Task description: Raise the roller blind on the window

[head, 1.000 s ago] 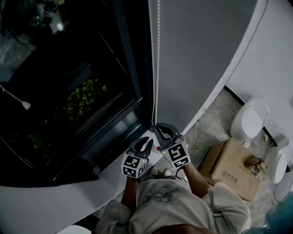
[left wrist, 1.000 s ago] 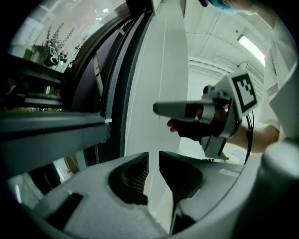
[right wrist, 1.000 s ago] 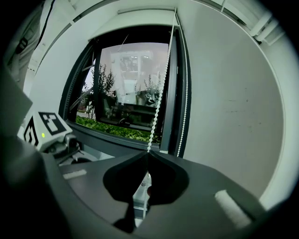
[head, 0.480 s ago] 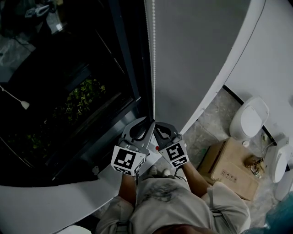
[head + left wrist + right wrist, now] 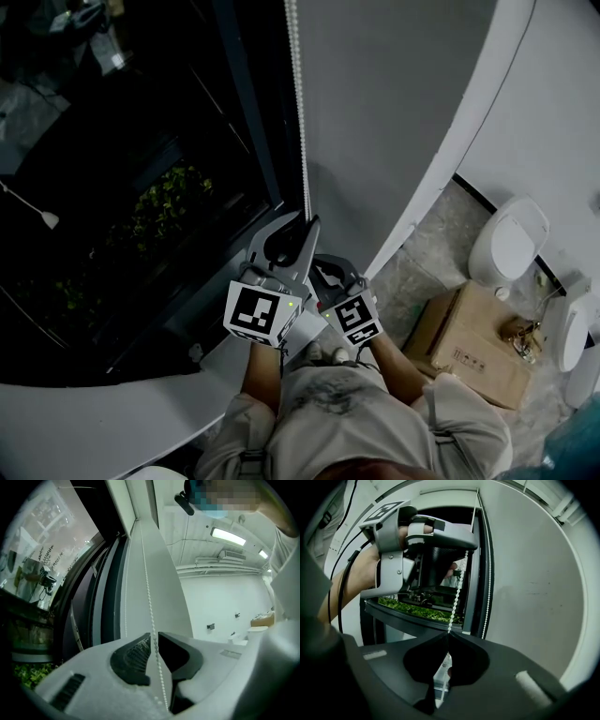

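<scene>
- 2 grippers, both on the same strand of bead chain (image 5: 300,122), L above R.
- L gripper (image 5: 307,228): jaws nearly together, only a slim gap, and the strand fills it. It is pinched between the ribbed pads and runs on down past them (L gripper view (image 5: 154,637)).
- R gripper (image 5: 330,270): just below and beside L. In its own view (image 5: 447,634) the tips meet on the strand, so it's fully closed on it, with the beads rising from the tips up to L gripper (image 5: 464,543).
- Chain (image 5: 458,588): 2 strands in view. 1 is held; the other (image 5: 488,573) hangs free just to its right, along the frame.
- 1 roller blind (image 5: 394,112): grey fabric, hanging right of the chain, beside the dark window (image 5: 122,141). Bottom edge is not clear in any view.
- Greenery (image 5: 173,202) shows behind the glass, low down.
- Floor, to the right: 1 cardboard box (image 5: 473,347), 1 white toilet (image 5: 511,246) near it.
</scene>
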Demonstrator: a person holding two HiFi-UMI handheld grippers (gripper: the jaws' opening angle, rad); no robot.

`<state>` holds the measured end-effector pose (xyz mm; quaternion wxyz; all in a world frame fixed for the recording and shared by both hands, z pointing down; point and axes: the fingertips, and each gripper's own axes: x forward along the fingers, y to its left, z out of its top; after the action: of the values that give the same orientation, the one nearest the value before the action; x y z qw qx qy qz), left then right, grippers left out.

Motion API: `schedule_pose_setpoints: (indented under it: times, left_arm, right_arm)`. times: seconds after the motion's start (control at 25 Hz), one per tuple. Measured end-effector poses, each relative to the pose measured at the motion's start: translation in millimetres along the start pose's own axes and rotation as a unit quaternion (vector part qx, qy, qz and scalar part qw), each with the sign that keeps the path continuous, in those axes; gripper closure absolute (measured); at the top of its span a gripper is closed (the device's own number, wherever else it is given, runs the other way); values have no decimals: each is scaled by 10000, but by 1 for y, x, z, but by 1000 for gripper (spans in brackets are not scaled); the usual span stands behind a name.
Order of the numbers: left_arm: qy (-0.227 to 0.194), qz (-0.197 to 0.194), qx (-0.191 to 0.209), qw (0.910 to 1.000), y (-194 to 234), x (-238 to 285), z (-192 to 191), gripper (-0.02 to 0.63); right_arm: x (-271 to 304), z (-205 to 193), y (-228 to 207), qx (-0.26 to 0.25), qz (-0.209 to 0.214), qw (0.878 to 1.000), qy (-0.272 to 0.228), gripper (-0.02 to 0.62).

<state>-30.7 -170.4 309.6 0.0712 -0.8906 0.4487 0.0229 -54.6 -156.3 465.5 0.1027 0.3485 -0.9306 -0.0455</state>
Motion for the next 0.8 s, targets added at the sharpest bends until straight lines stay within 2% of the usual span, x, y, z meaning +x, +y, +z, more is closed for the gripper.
schedule_pose_setpoints:
  times: [0.08, 0.32, 0.8]
  left_arm:
    - [9, 5, 11, 10000, 0, 1, 0, 577]
    - [-212, -147, -285, 9993, -6, -1, 3, 588]
    - [497, -150, -775, 9956, -9, -3, -69, 589]
  right_arm:
    - [0, 0, 1, -3, 10, 10000, -1, 584]
    - [2, -5, 1, -67, 25, 10000, 64, 584]
    - [12, -70, 11, 17, 162, 9970, 750, 584]
